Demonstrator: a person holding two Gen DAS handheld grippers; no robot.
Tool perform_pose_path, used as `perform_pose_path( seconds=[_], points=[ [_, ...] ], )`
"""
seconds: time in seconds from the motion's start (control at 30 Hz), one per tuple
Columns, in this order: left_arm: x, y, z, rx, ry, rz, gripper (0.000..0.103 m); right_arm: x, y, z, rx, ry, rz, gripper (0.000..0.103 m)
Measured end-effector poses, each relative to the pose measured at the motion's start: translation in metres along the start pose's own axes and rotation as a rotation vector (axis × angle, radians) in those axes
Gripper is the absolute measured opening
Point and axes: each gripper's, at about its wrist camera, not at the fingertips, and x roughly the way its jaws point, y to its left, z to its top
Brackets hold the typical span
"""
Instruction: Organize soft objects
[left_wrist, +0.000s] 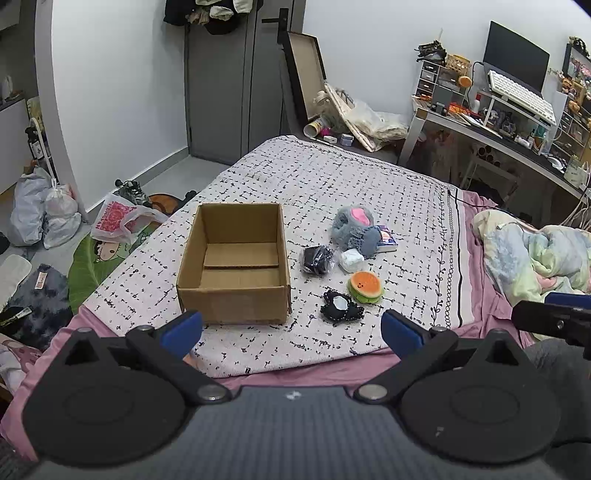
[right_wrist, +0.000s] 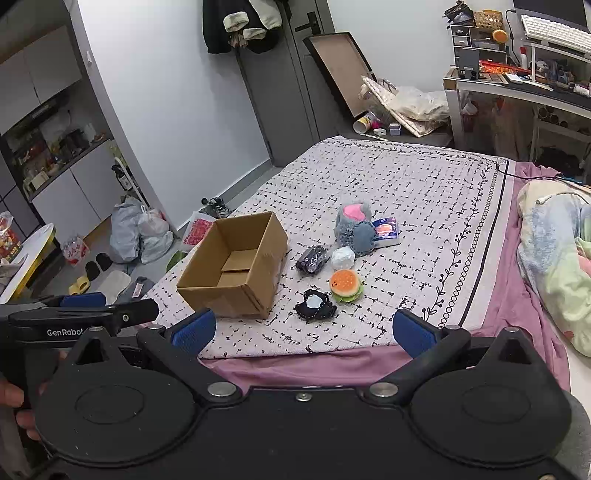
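- Left gripper (left_wrist: 291, 332) fills the bottom of the left wrist view: blue pads spread wide, nothing btwn them, hovering over the near edge of the bed.
- Right gripper (right_wrist: 304, 334), bottom of the right wrist view: same story, pads wide apart, empty.
- Each tool shows at the edge of the other's view: left one at lower left in the right cam, right one at mid-right edge in the left cam.
- Cardboard box (left_wrist: 236, 264), centre-left of frame, open top, upright on the patterned blanket (left_wrist: 332, 177), nothing inside.
- Soft stuff sits in a loose cluster just right of the box, all outside it.
- Black pouch w/ white centre (left_wrist: 340, 305) nearest to us, burger plush (left_wrist: 365, 286) just beside it to the right.
- Black bundle in clear wrap (left_wrist: 317, 260) near the box's right wall; white wad (left_wrist: 351, 259) next to it.
- Grey plush w/ pink patch (left_wrist: 352, 227) further back, touching a small purple packet (left_wrist: 388, 238).
- Rumpled pastel quilt (left_wrist: 535, 251) at right edge of frame.
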Motion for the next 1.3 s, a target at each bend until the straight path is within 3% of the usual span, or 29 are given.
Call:
perform_pose_path(
  seconds=[0.3, 0.9, 1.0, 1.13, 1.3],
  points=[
    [0.011, -0.002, 0.004, -0.019, -0.013, -0.003, 0.102, 0.014, -0.009, 0.004, 0.006, 0.005, 0.015, 0.103],
    [0.093, -0.018, 0.016, -0.100, 0.083, -0.003, 0.095, 0.084, -0.055, 0.024, 0.105, 0.064, 0.047, 0.102],
    [0.108, -0.024, 0.019, -0.110, 0.100, -0.004, 0.091, 0.100, -0.067, 0.032, 0.157, 0.099, 0.045, 0.099],
    [0.133, -0.031, 0.020, -0.153, 0.139, -0.005, 0.077, 0.122, -0.081, 0.040, 0.242, 0.118, 0.060, 0.095],
    [0.163, -0.040, 0.019, -0.151, 0.170, 0.011, 0.073, 0.150, -0.096, 0.033, 0.287, 0.112, 0.104, 0.088]
  ],
)
